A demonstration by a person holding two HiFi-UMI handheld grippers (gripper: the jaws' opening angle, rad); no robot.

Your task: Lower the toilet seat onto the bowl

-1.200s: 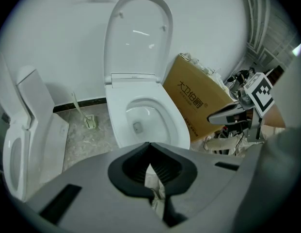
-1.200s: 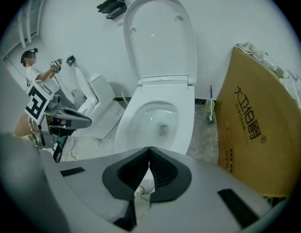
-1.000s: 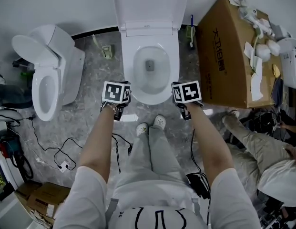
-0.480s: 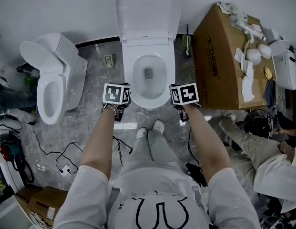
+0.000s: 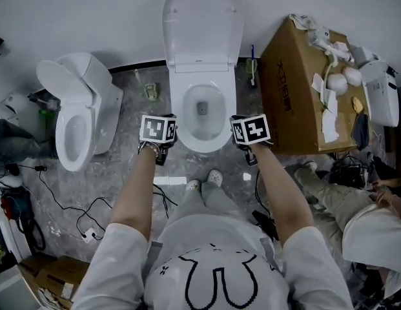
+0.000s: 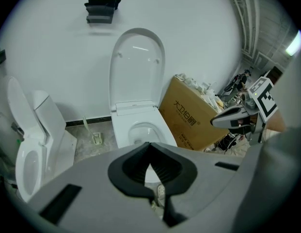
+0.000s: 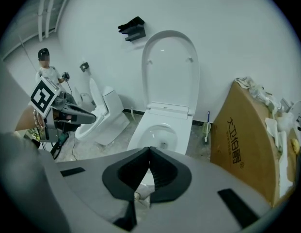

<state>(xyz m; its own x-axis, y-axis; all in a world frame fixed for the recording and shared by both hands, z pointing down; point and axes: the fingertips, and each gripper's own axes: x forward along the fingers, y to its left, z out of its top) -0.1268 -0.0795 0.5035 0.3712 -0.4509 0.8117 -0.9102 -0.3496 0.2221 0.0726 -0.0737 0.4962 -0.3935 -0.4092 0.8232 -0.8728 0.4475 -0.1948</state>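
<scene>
A white toilet stands at the wall, its bowl (image 5: 201,118) open and the seat lid (image 5: 201,24) raised upright against the wall. It shows the same way in both gripper views, with the lid (image 6: 137,67) (image 7: 170,67) above the bowl (image 6: 140,130) (image 7: 159,135). My left gripper (image 5: 159,129) hovers at the bowl's front left, my right gripper (image 5: 250,130) at its front right. Neither touches the toilet. The left gripper (image 6: 150,154) and the right gripper (image 7: 149,160) are shut with nothing between the jaws.
A second toilet (image 5: 77,118) stands to the left. A large cardboard box (image 5: 297,95) with clutter on top sits close on the right, a toilet brush (image 5: 253,66) between it and the bowl. Cables (image 5: 77,205) lie on the floor. A person (image 5: 355,205) sits at the right.
The head view has shifted so that the whole raised lid now shows. Both grippers stay shut in front of the bowl, barely moved.
</scene>
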